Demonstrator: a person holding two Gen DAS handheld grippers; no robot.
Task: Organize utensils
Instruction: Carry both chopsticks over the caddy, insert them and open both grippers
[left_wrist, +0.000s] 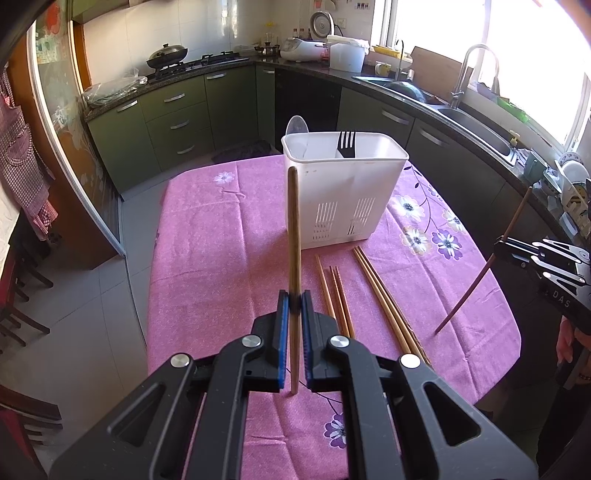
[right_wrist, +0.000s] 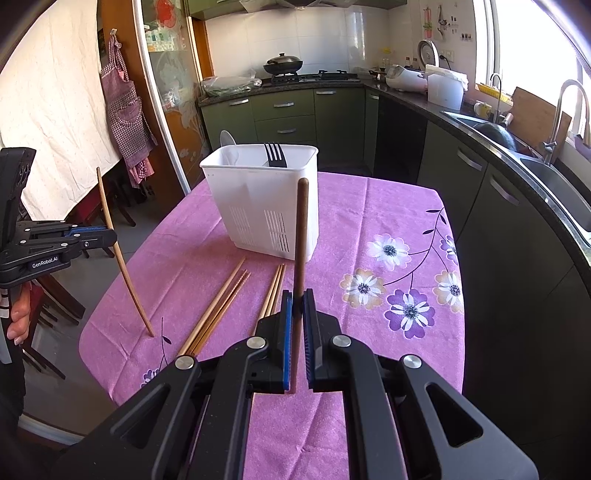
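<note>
Two black handheld grippers with blue-padded fingers each pinch a single chopstick upright above a table draped in a pink, slightly nubbly cloth printed with purple and white flowers (left_wrist: 221, 236). The left gripper (left_wrist: 294, 301) has its fingers closed on a light tan wooden chopstick (left_wrist: 293, 229), a slim round rod whose lower tip hangs just above the cloth; in the right wrist view the same left gripper (right_wrist: 110, 233) sits level at the table's left edge, a bare hand (right_wrist: 18, 317) wrapped around its handle. The right gripper (right_wrist: 296, 301) has its fingers shut on a darker reddish-brown wooden chopstick (right_wrist: 301, 229) with a rounded top, standing nearly vertical; in the left wrist view the right gripper (left_wrist: 500, 246) holds it tilted, its narrow tip close to the cloth near the table's right edge. Between the two, several loose pale wooden chopsticks (left_wrist: 354, 291) lie flat on the cloth in rough pairs, running lengthwise toward a white rectangular plastic utensil caddy (left_wrist: 343, 192) with slotted drain vents low on its matte walls. Inside the caddy stand a black plastic fork (left_wrist: 346, 144), tines up, and a translucent white spoon (left_wrist: 297, 127) in the left compartment. Beyond, dark green cabinets with metal bar handles (left_wrist: 177, 122) run along a kitchen counter.
</note>
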